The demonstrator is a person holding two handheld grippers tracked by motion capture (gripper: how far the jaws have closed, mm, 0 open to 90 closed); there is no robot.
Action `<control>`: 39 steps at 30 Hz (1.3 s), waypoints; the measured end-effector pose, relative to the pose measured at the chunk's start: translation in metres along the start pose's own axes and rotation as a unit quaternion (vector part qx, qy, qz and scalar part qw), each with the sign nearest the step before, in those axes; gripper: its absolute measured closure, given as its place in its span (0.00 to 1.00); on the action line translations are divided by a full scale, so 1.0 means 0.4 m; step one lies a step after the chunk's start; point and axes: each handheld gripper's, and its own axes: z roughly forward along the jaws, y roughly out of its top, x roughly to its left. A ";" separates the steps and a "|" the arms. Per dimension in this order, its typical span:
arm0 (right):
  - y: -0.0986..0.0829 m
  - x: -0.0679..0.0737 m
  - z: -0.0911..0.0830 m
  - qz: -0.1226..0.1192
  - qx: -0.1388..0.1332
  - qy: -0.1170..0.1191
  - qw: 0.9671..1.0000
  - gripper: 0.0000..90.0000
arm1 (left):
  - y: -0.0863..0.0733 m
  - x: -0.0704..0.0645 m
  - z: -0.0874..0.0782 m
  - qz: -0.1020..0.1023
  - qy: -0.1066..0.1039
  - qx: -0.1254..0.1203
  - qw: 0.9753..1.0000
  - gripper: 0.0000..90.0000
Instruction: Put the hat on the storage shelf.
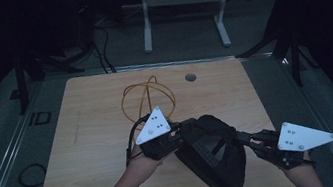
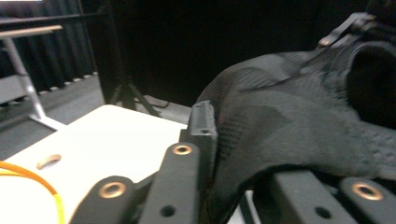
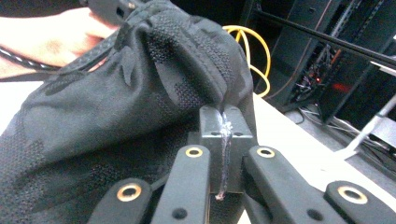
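High view: black bag (image 1: 215, 159) on the table (image 1: 92, 150), near front edge, between left gripper (image 1: 181, 134) and right gripper (image 1: 242, 139), orange cable (image 1: 147, 96) behind. Left gripper view: jaws clamped on bag fabric. Right gripper view: jaws pinched tight on bag's edge.

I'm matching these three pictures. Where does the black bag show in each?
High view: black bag at lower centre, between both claws.
Left gripper view: right half, above the jaws.
Right gripper view: left and centre.
Shared landmark: orange cable on the table.
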 end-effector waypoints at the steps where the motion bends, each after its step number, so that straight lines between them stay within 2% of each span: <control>1: 0.001 -0.001 -0.003 0.004 0.000 -0.005 1.000 1.00 | 0.000 0.000 -0.001 0.004 0.004 0.000 1.000 0.88; 7: 0.005 -0.011 -0.018 0.015 -0.016 -0.010 1.000 1.00 | -0.007 0.006 -0.008 0.010 0.035 -0.004 0.999 0.74; 12: 0.005 -0.023 -0.029 0.024 -0.019 -0.026 0.999 1.00 | -0.009 0.007 -0.019 0.019 0.056 -0.008 0.998 0.68; 15: 0.005 -0.032 -0.035 0.033 -0.021 -0.037 0.999 1.00 | -0.014 0.007 -0.024 0.026 0.071 -0.009 0.997 0.58; 17: 0.007 -0.039 -0.037 0.037 -0.022 -0.044 0.998 1.00 | -0.021 0.011 -0.031 0.019 0.065 -0.010 0.998 0.57; 19: 0.008 -0.044 -0.040 0.041 -0.023 -0.056 0.997 1.00 | -0.029 0.014 -0.037 0.017 0.069 -0.007 0.997 0.52; 24: 0.014 -0.064 -0.049 0.051 -0.027 -0.077 0.995 1.00 | -0.066 0.023 -0.057 0.007 0.079 0.002 0.997 0.34; 27: 0.017 -0.078 -0.054 0.057 -0.028 -0.086 0.994 1.00 | -0.095 0.028 -0.072 -0.008 0.094 0.021 0.995 0.34; 30: 0.019 -0.092 -0.053 0.064 -0.024 -0.096 0.993 1.00 | -0.128 0.032 -0.092 -0.021 0.101 0.025 0.994 0.33; 36: 0.024 -0.113 -0.039 0.073 -0.026 -0.107 0.991 1.00 | -0.184 0.044 -0.133 -0.034 0.119 0.028 0.992 0.29; 38: 0.028 -0.121 -0.029 0.072 -0.024 -0.112 0.991 1.00 | -0.206 0.048 -0.146 -0.031 0.126 0.034 0.991 0.19; 39: 0.032 -0.126 -0.024 0.073 -0.022 -0.111 0.991 1.00 | -0.217 0.050 -0.151 -0.034 0.129 0.039 0.990 0.18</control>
